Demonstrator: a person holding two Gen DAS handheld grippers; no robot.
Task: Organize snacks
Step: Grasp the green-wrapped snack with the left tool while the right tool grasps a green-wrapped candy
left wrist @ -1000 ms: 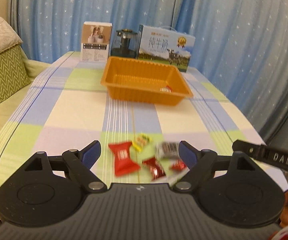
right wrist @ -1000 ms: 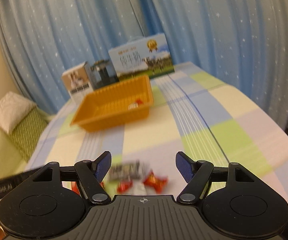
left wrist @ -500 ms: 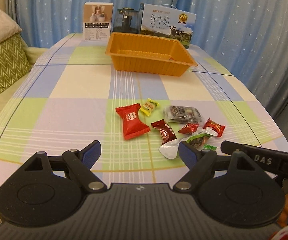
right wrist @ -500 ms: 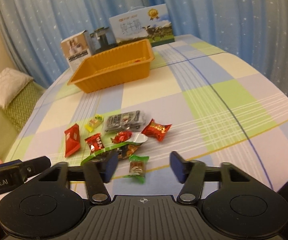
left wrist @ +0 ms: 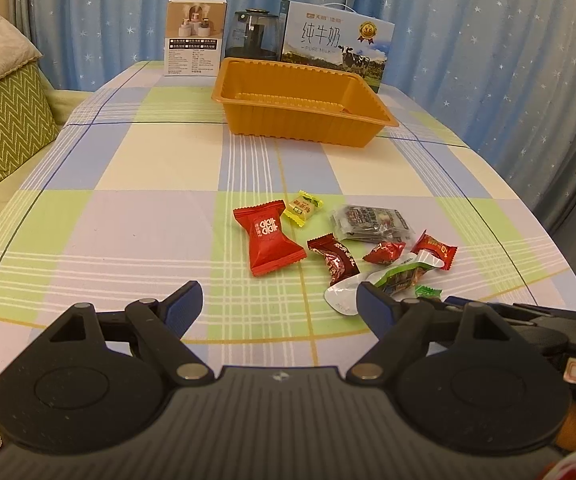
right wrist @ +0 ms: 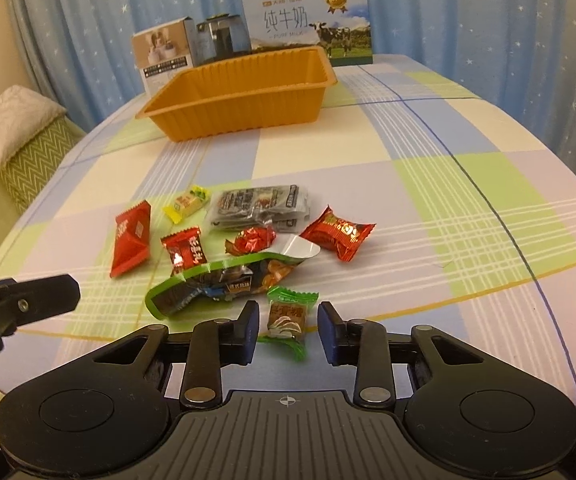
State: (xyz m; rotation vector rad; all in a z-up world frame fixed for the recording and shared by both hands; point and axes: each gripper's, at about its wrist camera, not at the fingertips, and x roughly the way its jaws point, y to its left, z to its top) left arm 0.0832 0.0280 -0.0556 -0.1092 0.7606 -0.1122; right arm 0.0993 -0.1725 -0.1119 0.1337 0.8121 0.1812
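Several wrapped snacks lie in a loose pile on the checked tablecloth. My right gripper (right wrist: pixel 286 330) is open with its fingers either side of a small green candy (right wrist: pixel 288 316), not touching it. A long green-edged packet (right wrist: pixel 224 282) lies just beyond it. My left gripper (left wrist: pixel 278 306) is open and empty, held near the table's front edge, short of a red packet (left wrist: pixel 268 236). An orange tray (left wrist: pixel 299 100) stands at the far middle of the table; it also shows in the right wrist view (right wrist: pixel 244 92).
A milk carton box (left wrist: pixel 335 44), a dark glass kettle (left wrist: pixel 252 40) and a white box (left wrist: pixel 196 36) stand behind the tray. Blue starry curtains hang behind. A green cushion (left wrist: pixel 4 116) lies left of the table.
Both grippers have pulled back toward the table's front edge and lowered. The right gripper's fingers have narrowed around the small green candy. The left gripper stays wide open.
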